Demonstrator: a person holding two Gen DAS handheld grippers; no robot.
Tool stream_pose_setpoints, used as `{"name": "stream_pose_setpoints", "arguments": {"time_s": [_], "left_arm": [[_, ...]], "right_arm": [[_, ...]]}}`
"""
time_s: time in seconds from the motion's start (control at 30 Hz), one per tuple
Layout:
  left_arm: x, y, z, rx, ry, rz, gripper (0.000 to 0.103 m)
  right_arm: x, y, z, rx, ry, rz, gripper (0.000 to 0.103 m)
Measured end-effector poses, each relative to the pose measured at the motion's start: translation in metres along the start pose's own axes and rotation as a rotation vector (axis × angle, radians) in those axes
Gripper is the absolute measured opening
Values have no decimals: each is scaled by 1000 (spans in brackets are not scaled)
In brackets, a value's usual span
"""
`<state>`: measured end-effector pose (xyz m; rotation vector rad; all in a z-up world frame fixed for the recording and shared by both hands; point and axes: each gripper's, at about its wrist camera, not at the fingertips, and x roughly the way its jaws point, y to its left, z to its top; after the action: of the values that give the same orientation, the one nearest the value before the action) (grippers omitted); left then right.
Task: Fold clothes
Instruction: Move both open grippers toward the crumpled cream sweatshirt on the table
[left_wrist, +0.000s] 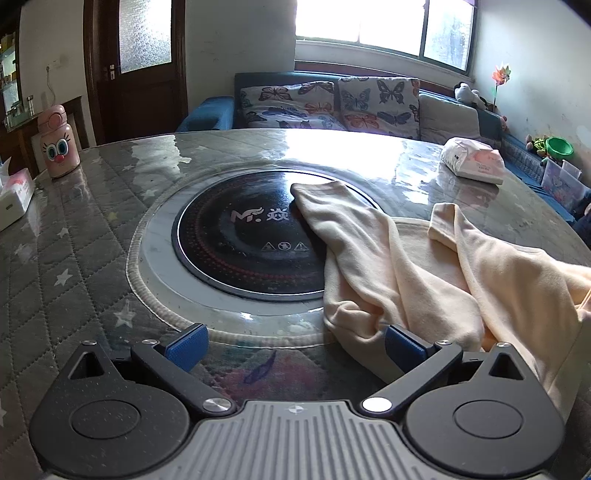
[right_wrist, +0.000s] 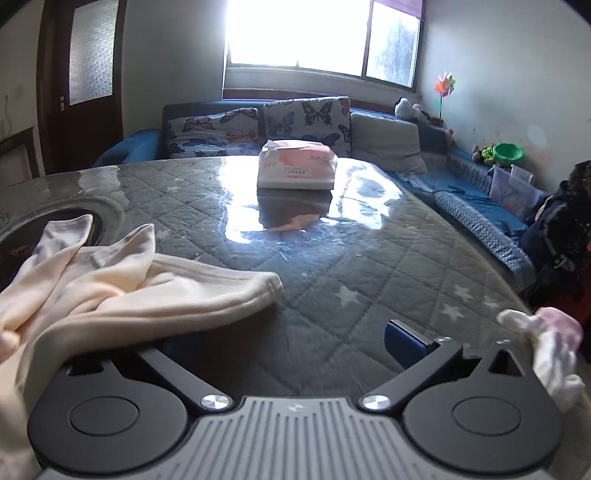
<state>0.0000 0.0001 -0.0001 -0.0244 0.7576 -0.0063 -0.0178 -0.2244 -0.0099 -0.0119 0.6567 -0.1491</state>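
Left view: left gripper low centre, jaws wide, nothing between; right pad touching hem of cream garment. Garment sprawls right half of table, one sleeve across black hob. Right view: garment lower left, right gripper jaws wide, left finger hidden under cloth.

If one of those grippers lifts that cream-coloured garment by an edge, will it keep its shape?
Probably not. The cream garment lies in soft folds and wrinkles, so it would likely droop. It looks thin, so probably light. On the glossy table cover it may slide when pushed.
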Motion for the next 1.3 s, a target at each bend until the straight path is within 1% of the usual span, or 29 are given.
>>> {"name": "stream_pose_setpoints", "arguments": {"time_s": [0.2,0.27,0.37,0.43,0.73,1.3], "left_arm": [[0,3,-1,-32,17,-20,103],[1,3,-2,-42,22,-27,103],[0,4,-2,-47,26,-32,103],[-7,3,-5,-41,20,-27,103],[-17,-1,-12,-14,10,-10,103],[-31,-10,-23,20,12,-12,103]], "right_arm": [[-7,-6,-4,34,-70,2,103],[-23,-7,-11,30,-102,-6,103],[-56,-16,-25,52,-126,-16,103],[-62,-10,-24,49,-112,-18,103],[-73,8,-32,11,-79,39,103],[-90,35,-50,-31,-32,131,103]]}}
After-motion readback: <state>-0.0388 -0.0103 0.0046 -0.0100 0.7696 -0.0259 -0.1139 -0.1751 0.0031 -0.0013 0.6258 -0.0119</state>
